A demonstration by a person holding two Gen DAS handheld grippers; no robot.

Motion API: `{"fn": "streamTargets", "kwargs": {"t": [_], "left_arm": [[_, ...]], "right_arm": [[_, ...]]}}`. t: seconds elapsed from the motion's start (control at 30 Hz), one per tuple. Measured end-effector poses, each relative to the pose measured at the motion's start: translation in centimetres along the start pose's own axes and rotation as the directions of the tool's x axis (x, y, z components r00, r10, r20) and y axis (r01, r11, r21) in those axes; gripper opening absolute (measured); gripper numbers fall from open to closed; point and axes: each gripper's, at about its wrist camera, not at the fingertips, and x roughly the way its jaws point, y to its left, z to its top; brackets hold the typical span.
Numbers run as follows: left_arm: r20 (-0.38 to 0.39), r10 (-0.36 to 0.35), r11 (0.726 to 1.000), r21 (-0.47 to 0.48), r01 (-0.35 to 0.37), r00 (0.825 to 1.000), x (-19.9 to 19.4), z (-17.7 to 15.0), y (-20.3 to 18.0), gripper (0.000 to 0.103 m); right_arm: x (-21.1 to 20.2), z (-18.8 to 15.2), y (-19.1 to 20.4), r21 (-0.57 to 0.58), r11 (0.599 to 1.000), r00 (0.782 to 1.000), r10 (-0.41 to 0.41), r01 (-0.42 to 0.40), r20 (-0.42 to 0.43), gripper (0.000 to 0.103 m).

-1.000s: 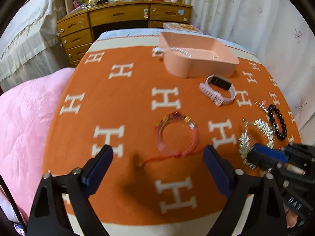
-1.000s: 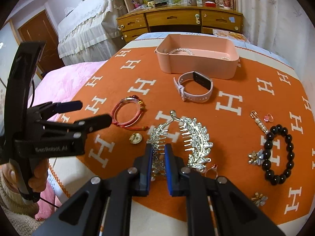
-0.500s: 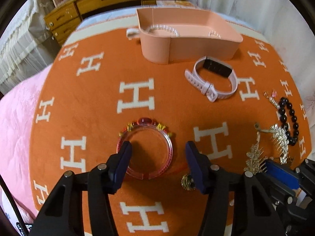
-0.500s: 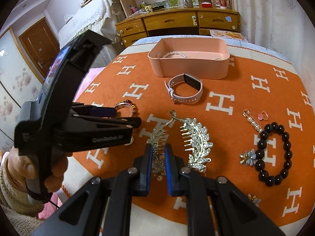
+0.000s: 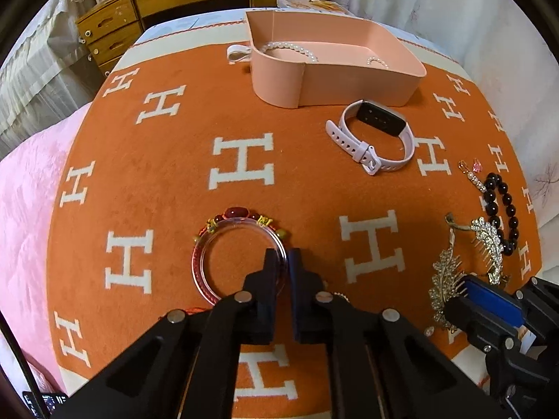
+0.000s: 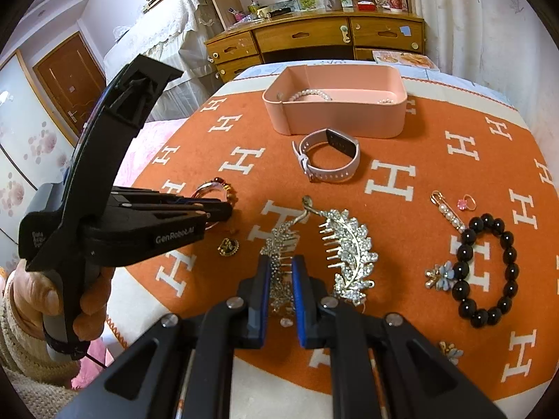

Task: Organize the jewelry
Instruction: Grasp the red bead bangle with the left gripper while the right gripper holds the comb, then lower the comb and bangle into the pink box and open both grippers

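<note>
The sorting is barely begun, judging by how things lie: the pink tray [image 6: 335,118] at the far end of the orange blanket [image 5: 167,160] holds only a string of pearls [image 5: 290,49] and perhaps another small pearl piece by its right wall, while nearly everything else lies loose on the cloth. The left gripper [image 5: 282,262] has its fingers closed on the near right rim of the clear bangle [image 5: 241,255], one finger inside the ring and one outside; the bangle, with its red and gold beads on the far side, seems to rest on the blanket, not yet lifted. The right gripper [image 6: 281,272] is pinched together on one wing of the rhinestone comb [image 6: 349,251], which lies on the blanket in front of it. So two pieces appear gripped and ready for carrying to the tray, well apart from both. Left to move are the watch [image 6: 330,155] just before the tray, the black bead bracelet [image 6: 489,269] at the right, the pearl pin [image 6: 450,213] and pink ring [image 6: 466,203] beside it, a blue flower brooch [image 6: 441,275] touching the bracelet, a gold charm [image 6: 229,246] near the left gripper, and a second flower piece [image 6: 450,351] near the blanket's front edge. A white loop [image 5: 238,52] lies outside the tray's left corner; what it is I cannot tell.
</note>
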Motion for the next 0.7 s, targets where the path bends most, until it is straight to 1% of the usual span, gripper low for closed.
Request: {"fn": "streamTargets", "kwargs": {"t": [0.17,0.33,0.57,0.7], "left_arm": [[0.039,-0.02,1.0,0.0,0.02,0.999,-1.8,-0.1,0.3,0.004],[0.116,-0.023,1.0,0.009,0.022,0.993,-5.0,1.2,0.1,0.004],[0.239,-0.027,1.0,-0.007,0.03,0.971,-9.7,5.1,0.6,0.004],[0.274,-0.03,0.999,-0.028,0.039,0.961,-10.6,8.0,1.2,0.004]], "right_arm": [[-0.8,0.4,0.3,-0.008,1.0,1.0,0.002,-0.002,0.018,0.012],[-2.2,2.1,0.7,-0.023,1.0,0.998,0.012,-0.011,0.054,0.012],[-4.6,6.4,0.5,-0.028,0.999,0.99,0.03,-0.026,0.135,0.012],[-5.4,9.6,0.1,-0.021,0.999,0.984,0.046,-0.043,0.175,0.012]]}}
